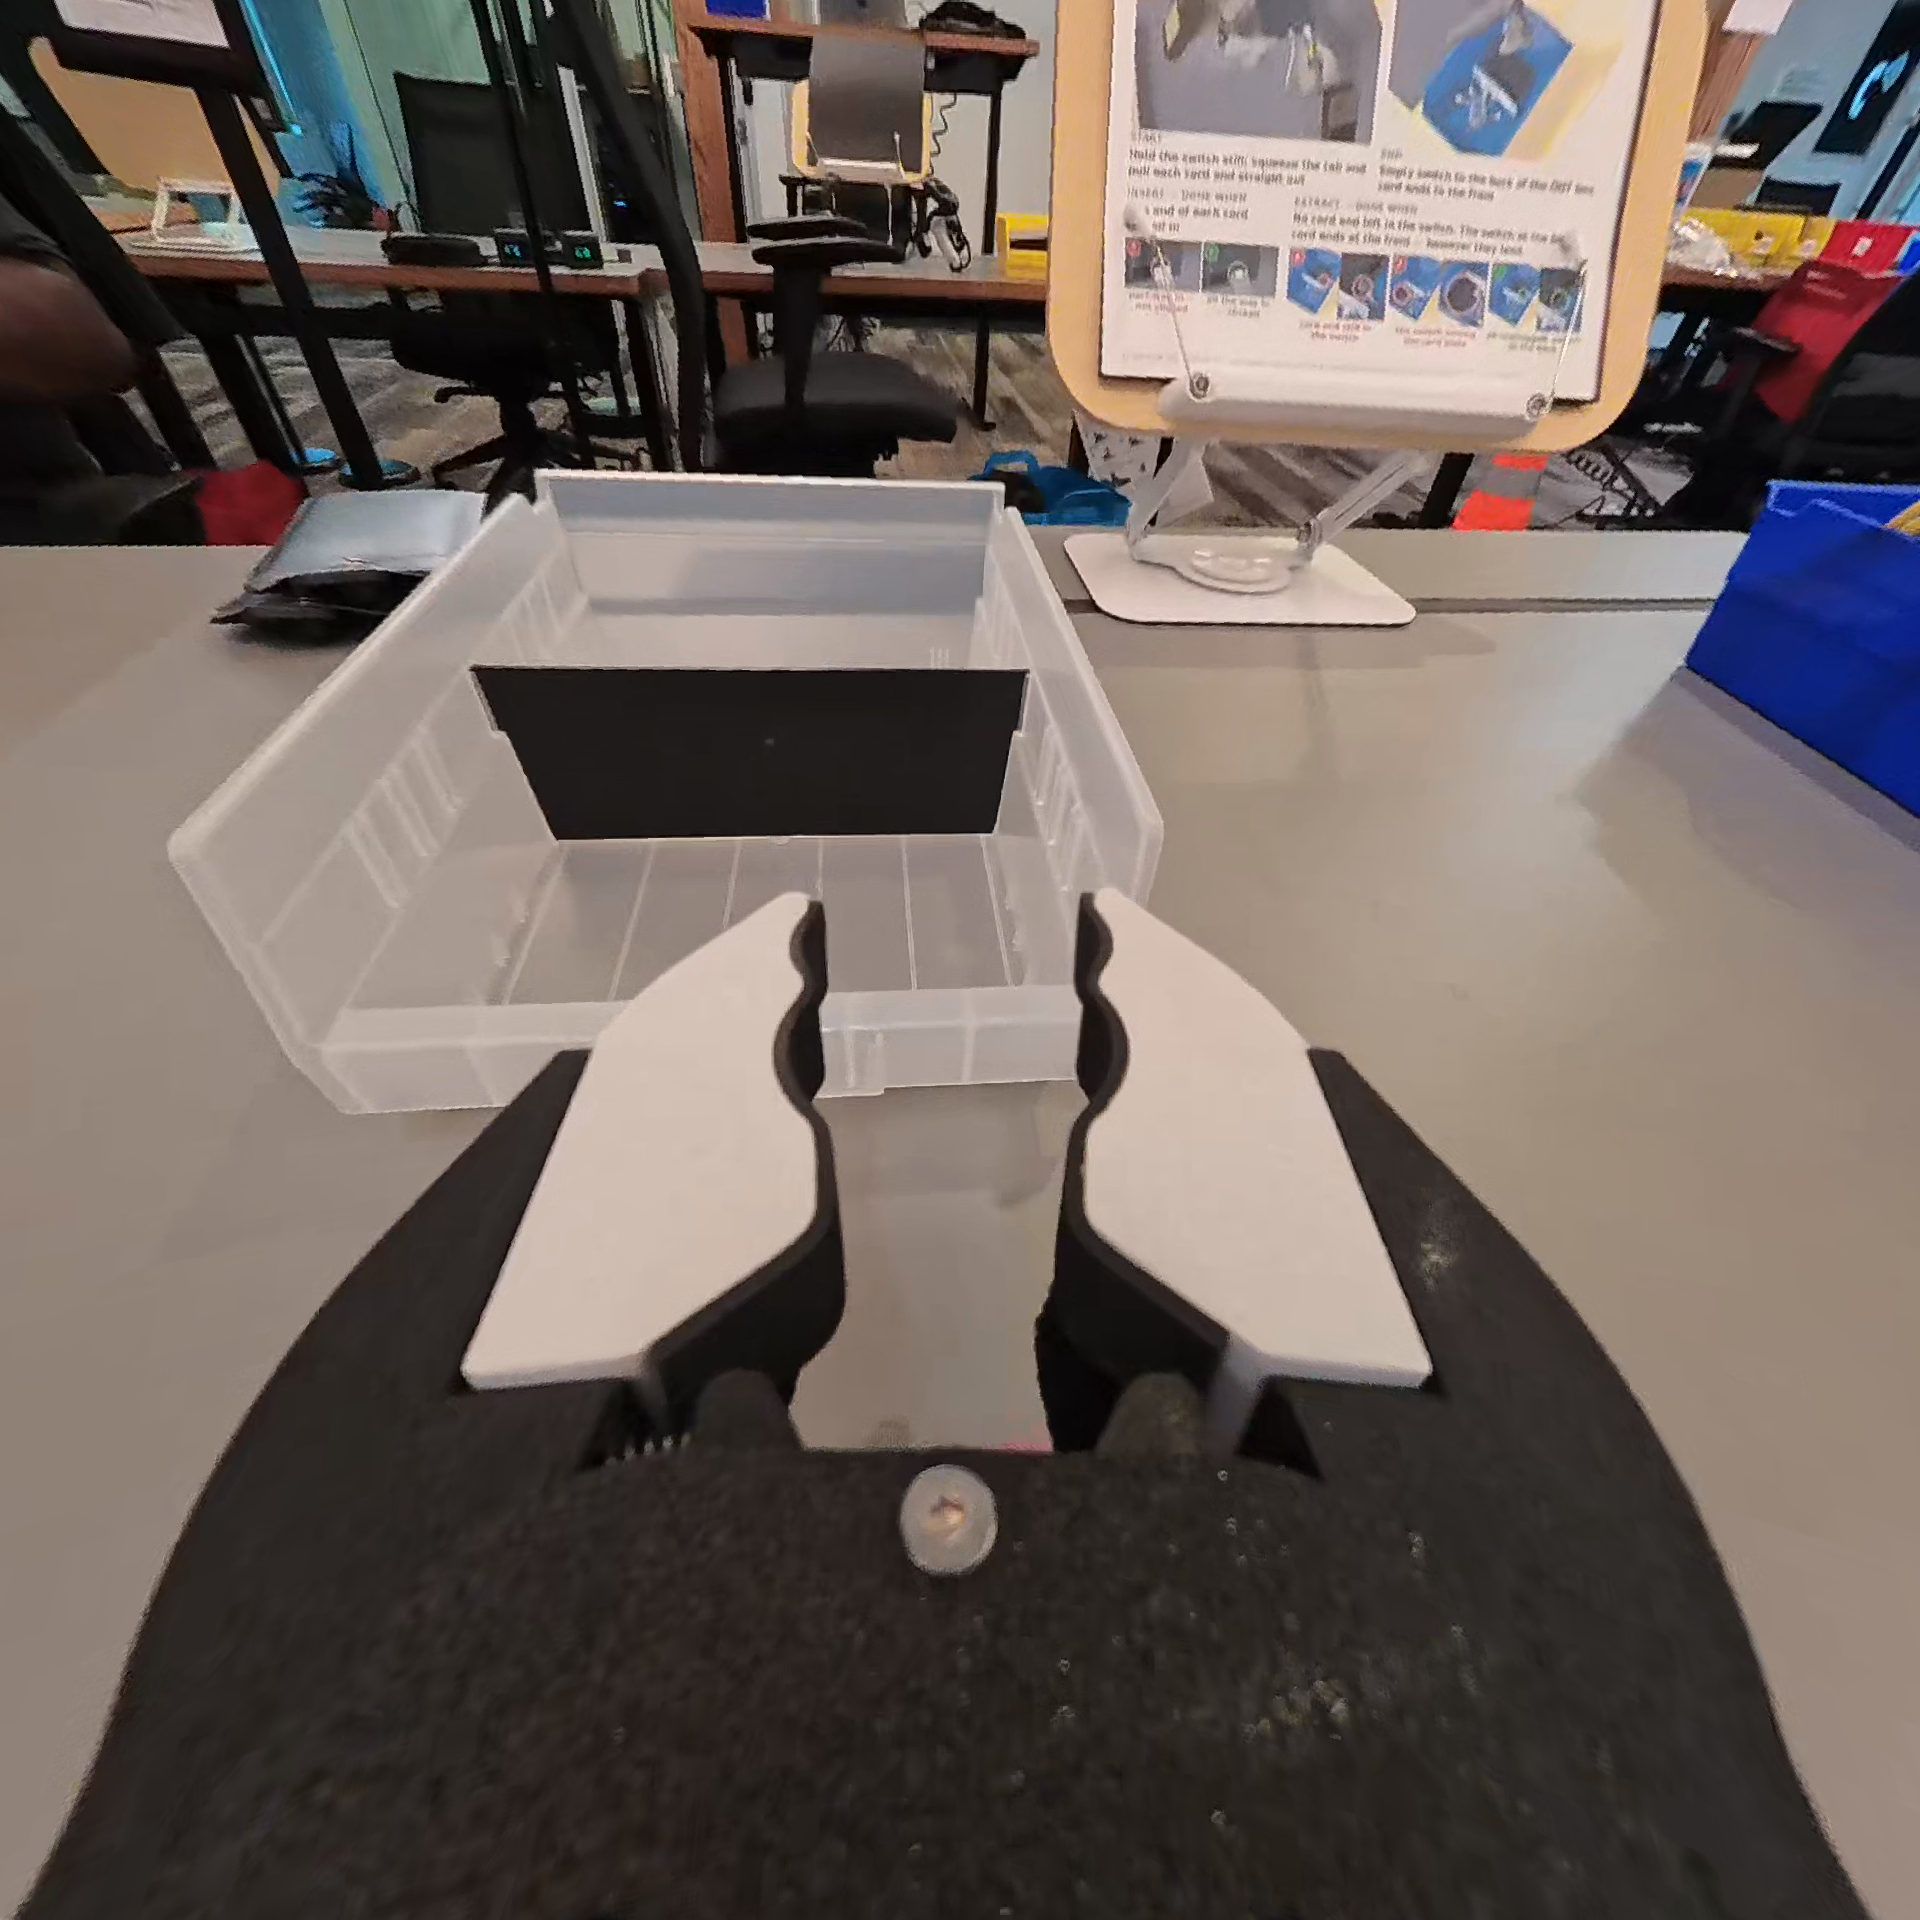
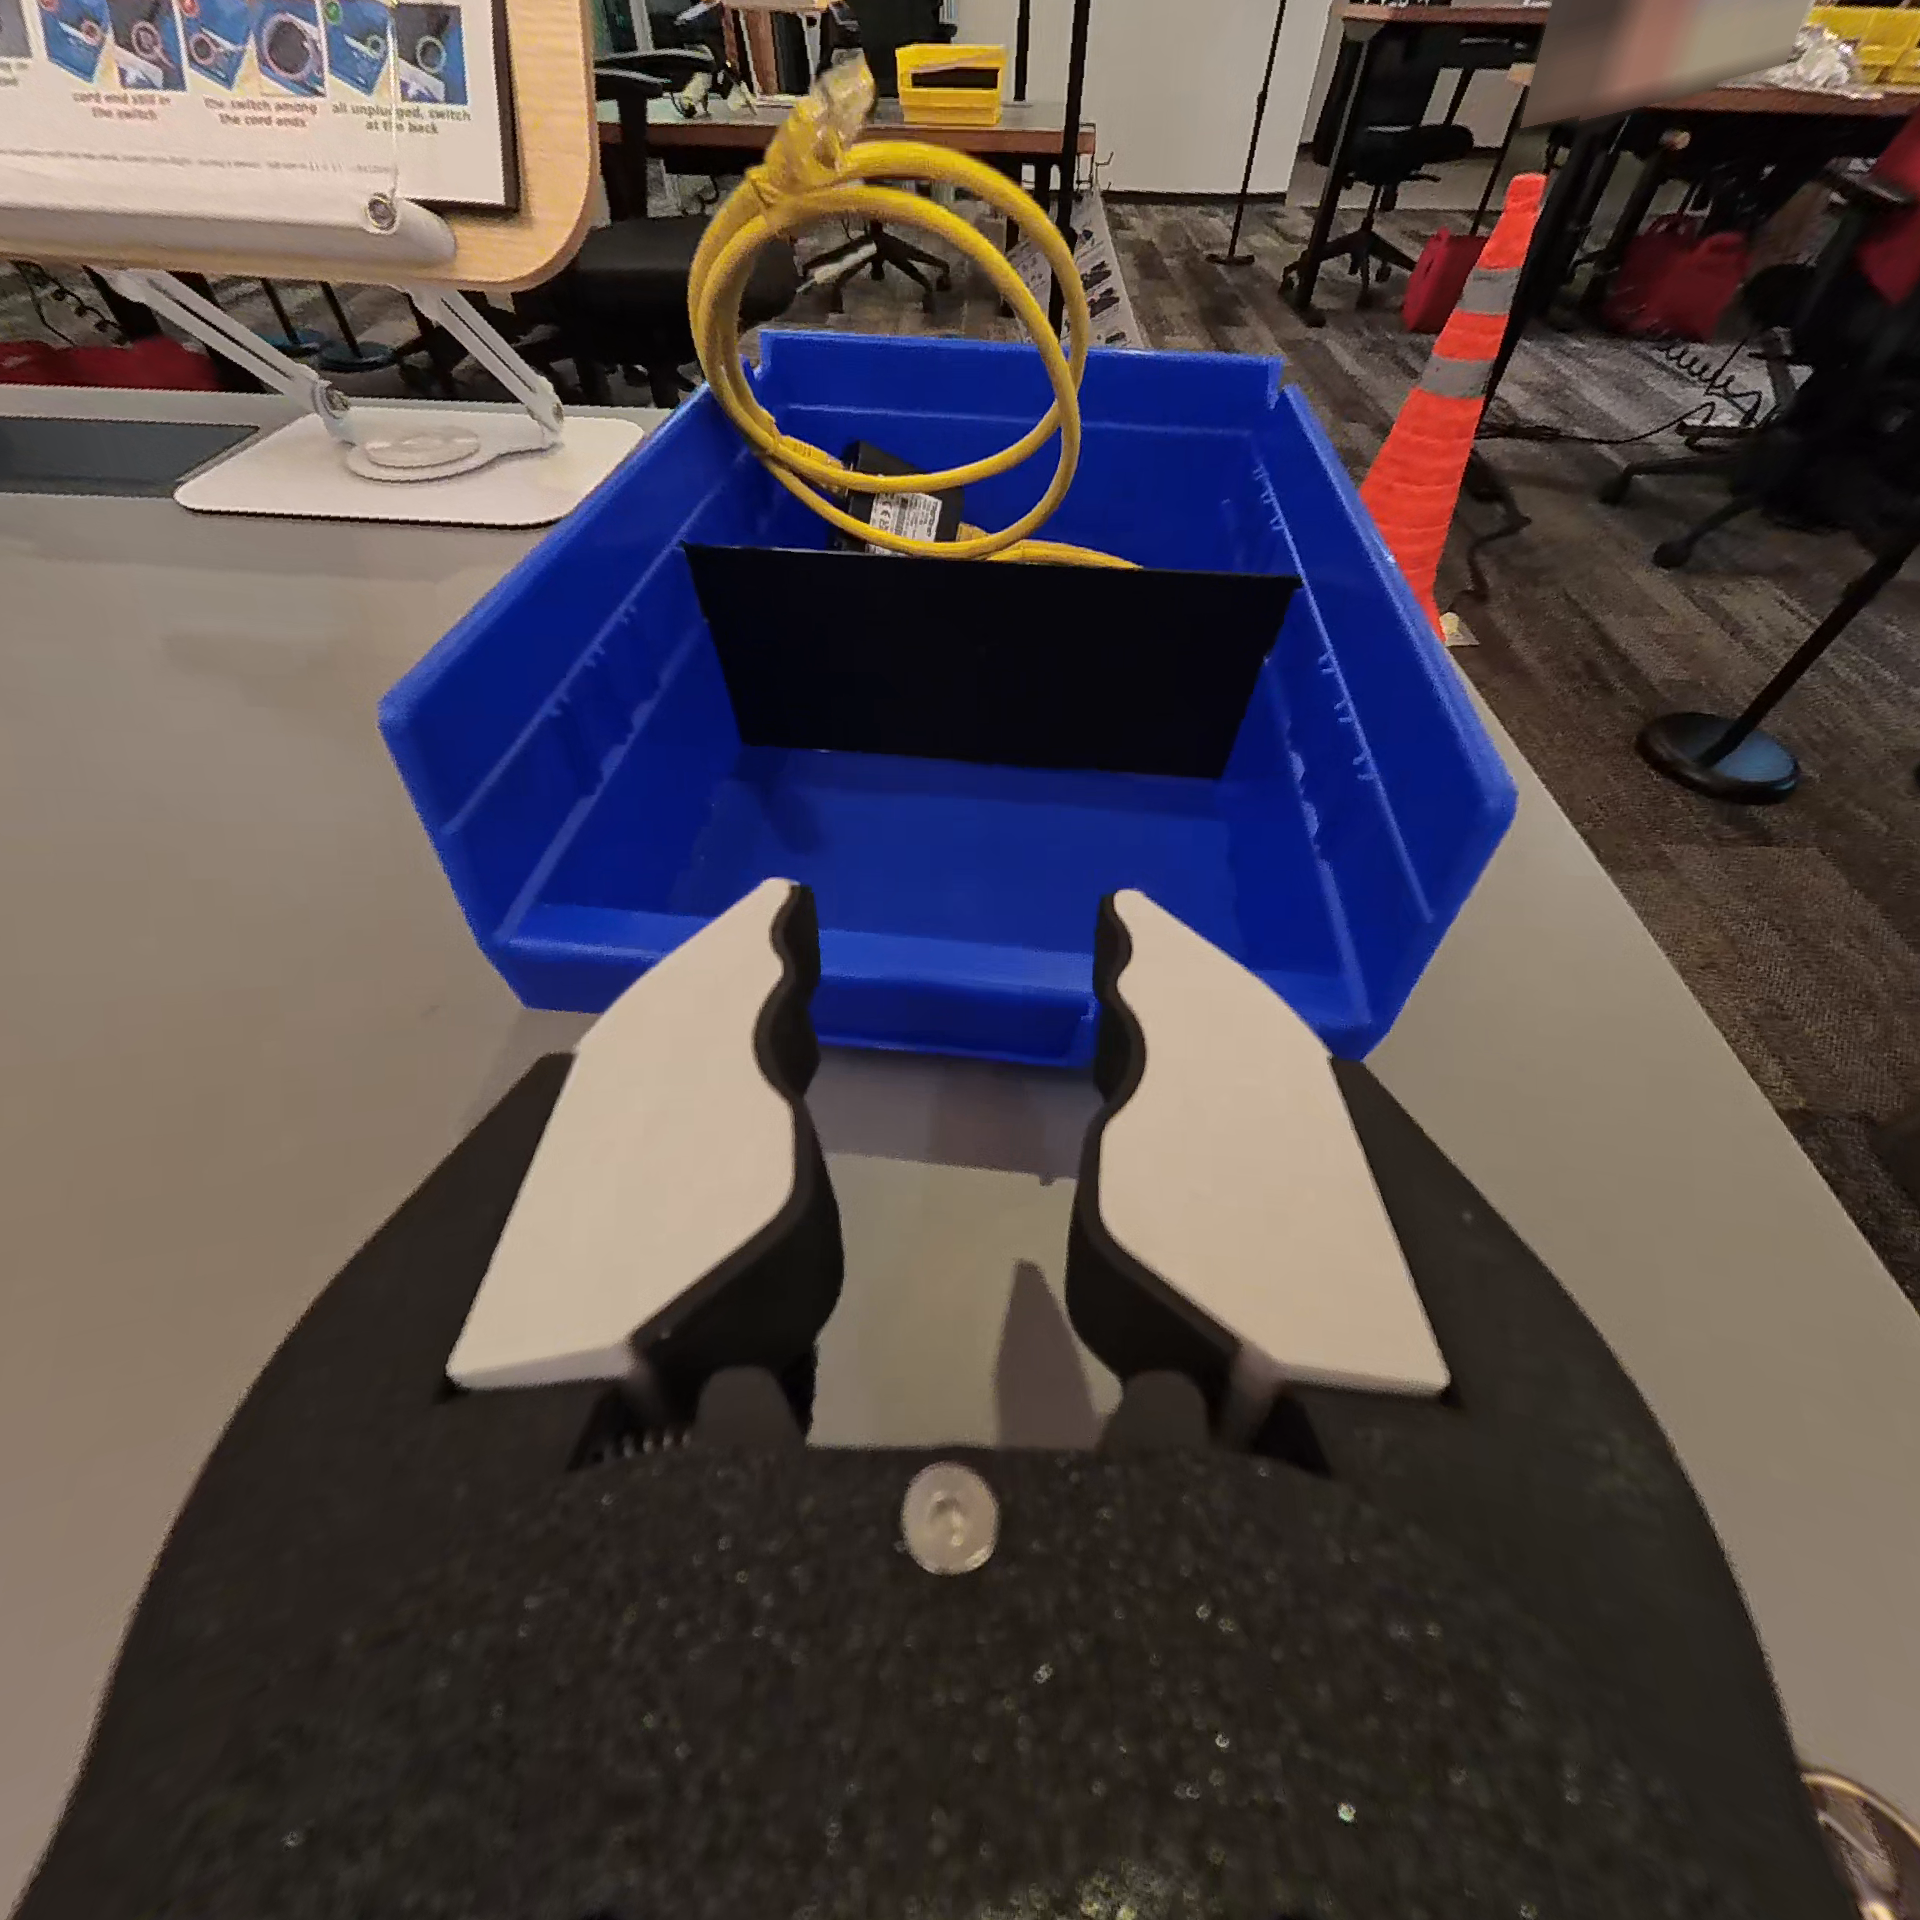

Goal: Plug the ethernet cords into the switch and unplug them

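My left tongs (image 1: pixel 951 997) stand released with nothing between the pads, just before the near wall of a clear bin (image 1: pixel 665 1049); my right tongs (image 2: pixel 956 997) are released and bare too, before the near wall of a blue bin (image 2: pixel 935 971). Behind the black divider (image 2: pixel 987 675) in the blue bin, at its far end, lie the black switch (image 2: pixel 899 509) and the yellow ethernet cords (image 2: pixel 894 312) — one loop springs up above the far rim. I judge the cords light and springy, the switch light and easy to slide; I would hold a cord just behind its plug (image 2: pixel 831 114), and pin the switch by its body. The grey worktop (image 2: pixel 208 831) looks smooth; its right edge is close to the blue bin — beyond it are an orange cone (image 2: pixel 1455 364) and office chairs.
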